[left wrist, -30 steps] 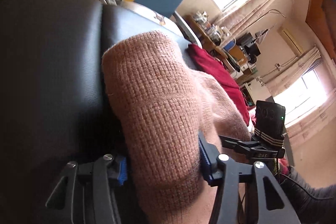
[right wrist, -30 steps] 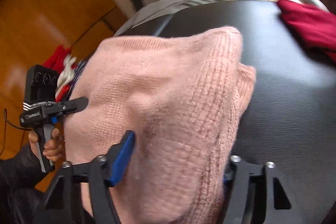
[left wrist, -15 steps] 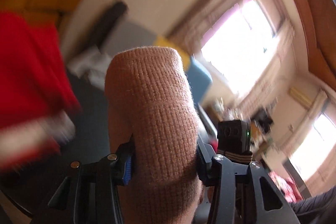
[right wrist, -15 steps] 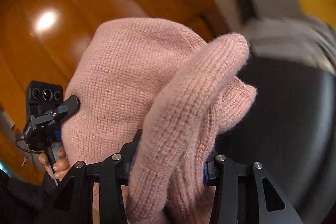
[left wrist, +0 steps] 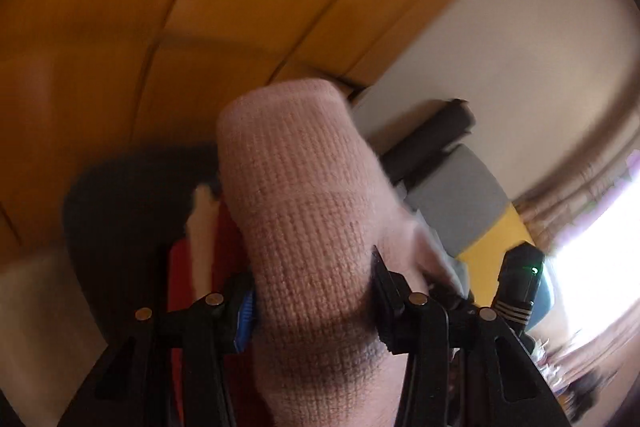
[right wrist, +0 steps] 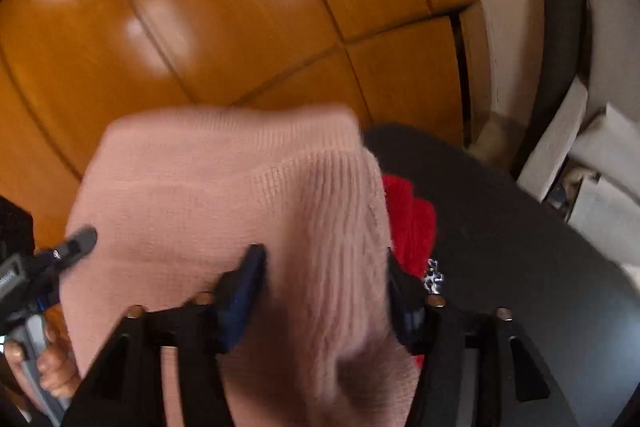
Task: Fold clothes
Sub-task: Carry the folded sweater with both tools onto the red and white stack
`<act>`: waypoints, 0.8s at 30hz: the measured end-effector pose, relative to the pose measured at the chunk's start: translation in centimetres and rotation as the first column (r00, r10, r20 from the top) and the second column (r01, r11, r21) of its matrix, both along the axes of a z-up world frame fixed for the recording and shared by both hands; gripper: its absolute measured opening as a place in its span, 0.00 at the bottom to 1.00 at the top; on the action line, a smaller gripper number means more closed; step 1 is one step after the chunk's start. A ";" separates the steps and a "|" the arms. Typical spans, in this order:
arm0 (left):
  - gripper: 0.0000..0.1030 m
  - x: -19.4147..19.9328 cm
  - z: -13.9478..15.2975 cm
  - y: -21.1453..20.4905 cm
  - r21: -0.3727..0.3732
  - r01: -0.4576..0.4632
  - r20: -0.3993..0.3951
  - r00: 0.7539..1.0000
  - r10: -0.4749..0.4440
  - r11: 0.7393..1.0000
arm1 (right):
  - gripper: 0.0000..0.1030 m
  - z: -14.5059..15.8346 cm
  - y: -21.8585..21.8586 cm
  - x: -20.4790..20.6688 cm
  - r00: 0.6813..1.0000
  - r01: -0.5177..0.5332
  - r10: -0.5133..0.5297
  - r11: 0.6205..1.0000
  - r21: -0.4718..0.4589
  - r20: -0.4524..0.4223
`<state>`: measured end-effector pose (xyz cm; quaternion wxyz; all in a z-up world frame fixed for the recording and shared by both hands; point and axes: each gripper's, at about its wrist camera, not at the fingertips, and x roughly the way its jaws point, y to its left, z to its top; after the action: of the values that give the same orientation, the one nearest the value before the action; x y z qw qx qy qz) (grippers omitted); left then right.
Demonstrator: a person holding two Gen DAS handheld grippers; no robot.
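Left gripper (left wrist: 312, 291): clamped on a thick fold of the pink knit sweater (left wrist: 304, 227), cloth bulging between both fingers and rising past the tips.
Right gripper (right wrist: 324, 291): closed on another bunch of the same sweater (right wrist: 240, 211), blue pad pressed into the left side of the fold.
Sweater position: lifted off the surface, stretched between the two grippers, filling the near centre of both wrist views.
Left gripper from the right wrist view: black fingertip (right wrist: 76, 243) at the far left edge of the sweater, handle held by a bare hand (right wrist: 52, 367) low at the left.
Red garment (right wrist: 412, 223): lying on the black surface (right wrist: 520, 247), just right of the sweater and partly behind it.
Patterned scrap (right wrist: 436, 279): black and white, at the near edge of the red garment.
Background: wooden panels (right wrist: 240, 7) beyond, pale wall (left wrist: 480, 47) to the right.
Sharpness: both views motion-blurred.
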<state>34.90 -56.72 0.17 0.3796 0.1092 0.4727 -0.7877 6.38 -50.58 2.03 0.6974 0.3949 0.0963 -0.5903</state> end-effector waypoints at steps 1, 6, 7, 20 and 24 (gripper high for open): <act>0.49 0.4 -0.7 -0.3 0.011 0.003 -0.033 0.999 -0.003 1.000 | 0.62 -0.5 0.0 -0.4 0.999 0.007 -0.006 1.000 -0.025 0.044; 0.50 0.3 0.3 0.7 -0.021 -0.004 -0.041 0.999 0.003 1.000 | 0.82 -0.5 -0.2 1.1 1.000 0.013 -0.012 0.998 -0.056 0.028; 0.50 0.3 0.6 1.2 -0.026 -0.009 -0.041 0.999 0.008 1.000 | 0.82 0.0 0.1 1.3 1.000 0.021 -0.020 0.997 -0.069 0.005; 0.48 3.1 9.7 5.3 -0.302 -0.179 0.147 0.962 0.231 0.936 | 0.81 4.9 9.1 12.5 0.813 -0.329 0.141 0.911 -0.247 -0.566; 0.48 -1.8 10.4 2.9 -0.289 -0.041 0.230 0.967 0.111 0.956 | 0.81 2.3 5.4 12.6 0.855 -0.272 0.166 0.950 -0.153 -0.491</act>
<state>33.12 -53.85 10.55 0.4765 0.1316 0.3094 -0.8124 18.95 -45.19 4.30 0.7543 0.1473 0.2429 -0.5919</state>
